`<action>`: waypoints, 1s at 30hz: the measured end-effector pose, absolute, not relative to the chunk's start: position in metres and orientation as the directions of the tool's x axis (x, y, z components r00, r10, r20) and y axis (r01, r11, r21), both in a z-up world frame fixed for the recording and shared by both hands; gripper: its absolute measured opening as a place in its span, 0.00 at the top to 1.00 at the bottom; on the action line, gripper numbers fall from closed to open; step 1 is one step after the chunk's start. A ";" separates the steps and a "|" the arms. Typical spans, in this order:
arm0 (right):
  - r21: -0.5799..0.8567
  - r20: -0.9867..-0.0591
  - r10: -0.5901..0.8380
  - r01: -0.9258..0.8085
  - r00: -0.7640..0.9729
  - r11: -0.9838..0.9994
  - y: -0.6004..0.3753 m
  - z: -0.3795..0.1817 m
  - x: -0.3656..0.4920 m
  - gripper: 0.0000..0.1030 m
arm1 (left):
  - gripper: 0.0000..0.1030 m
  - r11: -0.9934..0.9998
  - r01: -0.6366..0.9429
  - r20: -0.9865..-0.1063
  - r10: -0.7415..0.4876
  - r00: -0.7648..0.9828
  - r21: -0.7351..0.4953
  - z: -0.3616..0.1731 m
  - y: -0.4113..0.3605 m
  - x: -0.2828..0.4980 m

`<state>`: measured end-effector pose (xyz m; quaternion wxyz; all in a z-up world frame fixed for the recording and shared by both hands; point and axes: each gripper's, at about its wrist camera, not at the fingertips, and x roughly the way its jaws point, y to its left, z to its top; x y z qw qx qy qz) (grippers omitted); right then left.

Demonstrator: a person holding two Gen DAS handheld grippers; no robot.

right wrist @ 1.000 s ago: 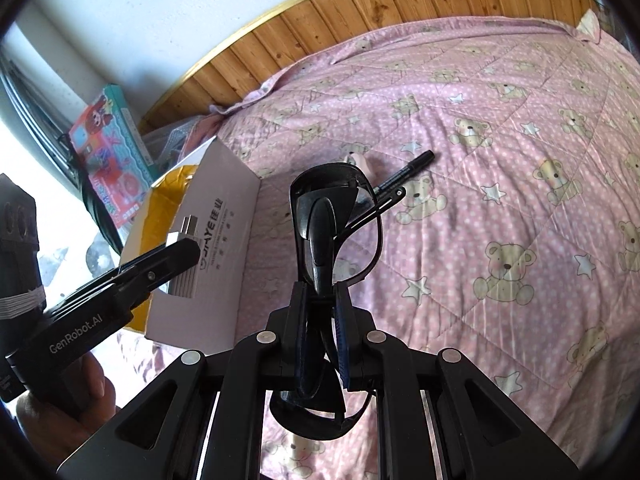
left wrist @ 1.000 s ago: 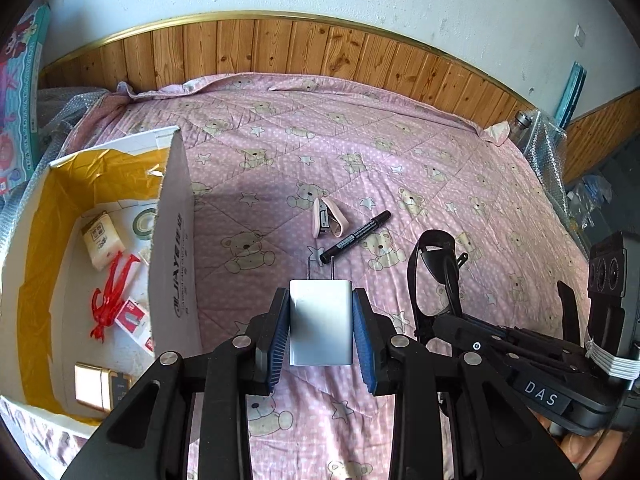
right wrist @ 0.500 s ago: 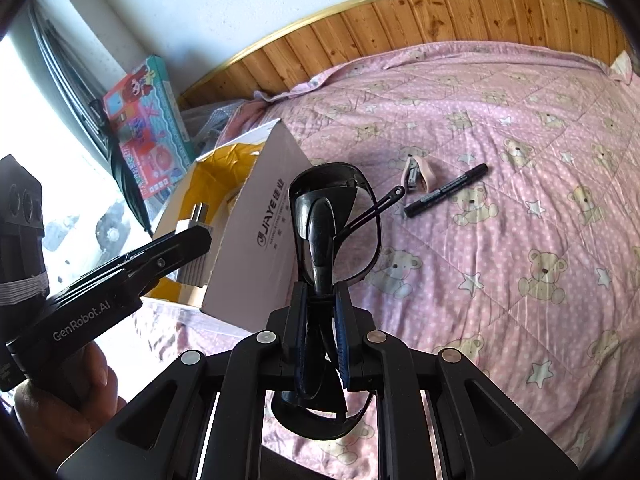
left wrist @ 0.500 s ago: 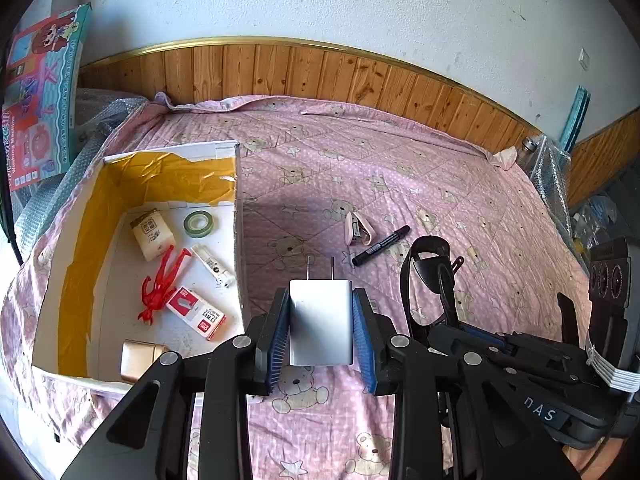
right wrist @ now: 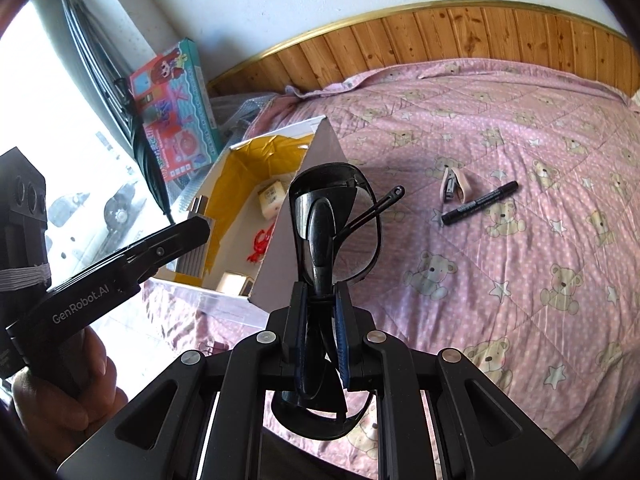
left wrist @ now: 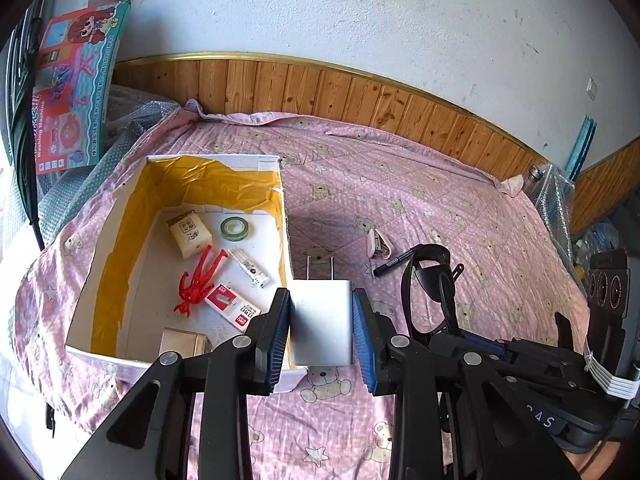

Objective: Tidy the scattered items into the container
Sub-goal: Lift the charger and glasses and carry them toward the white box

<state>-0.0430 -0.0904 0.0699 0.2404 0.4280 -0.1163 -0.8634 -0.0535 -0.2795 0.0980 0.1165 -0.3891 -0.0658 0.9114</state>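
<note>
My left gripper [left wrist: 321, 330] is shut on a white charger plug [left wrist: 321, 322], prongs pointing forward, held above the near right corner of the open cardboard box [left wrist: 120, 204]. The box has yellow-taped inner walls and holds several small items. My right gripper [right wrist: 320, 322] is shut on black sunglasses [right wrist: 334, 224], one arm sticking out to the right. In the right wrist view the left gripper [right wrist: 198, 216] hangs over the box [right wrist: 320, 152]. A black marker [left wrist: 394, 262] and a pink stapler [left wrist: 378, 243] lie on the pink bedspread right of the box.
Inside the box lie a red figure [left wrist: 198, 280], a green tape roll [left wrist: 236, 227], a cream packet [left wrist: 188, 233] and a red-and-white pack [left wrist: 232, 309]. A toy carton [left wrist: 72, 96] leans at the left wall. Wood panelling borders the bed; bubble wrap lies at both sides.
Both grippers have risen and drawn back toward the near edge of the bed. The left gripper has swung left, so the box interior now shows fully. Both grips are unchanged.
</note>
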 end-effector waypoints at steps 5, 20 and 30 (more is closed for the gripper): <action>0.398 -0.680 -0.520 0.335 -0.517 -0.854 -0.097 0.074 -0.039 0.87 | 0.69 -0.965 -0.145 -0.687 0.257 -0.679 -0.218 0.101 -0.289 -0.049; 0.365 -0.667 -0.541 0.408 -0.512 -0.837 -0.123 0.090 -0.034 0.87 | 0.69 -0.968 -0.086 -0.673 0.226 -0.704 -0.236 0.106 -0.322 -0.046; 0.355 -0.653 -0.571 0.465 -0.497 -0.811 -0.145 0.106 -0.045 0.87 | 0.69 -0.969 -0.021 -0.679 0.188 -0.709 -0.246 0.101 -0.350 -0.054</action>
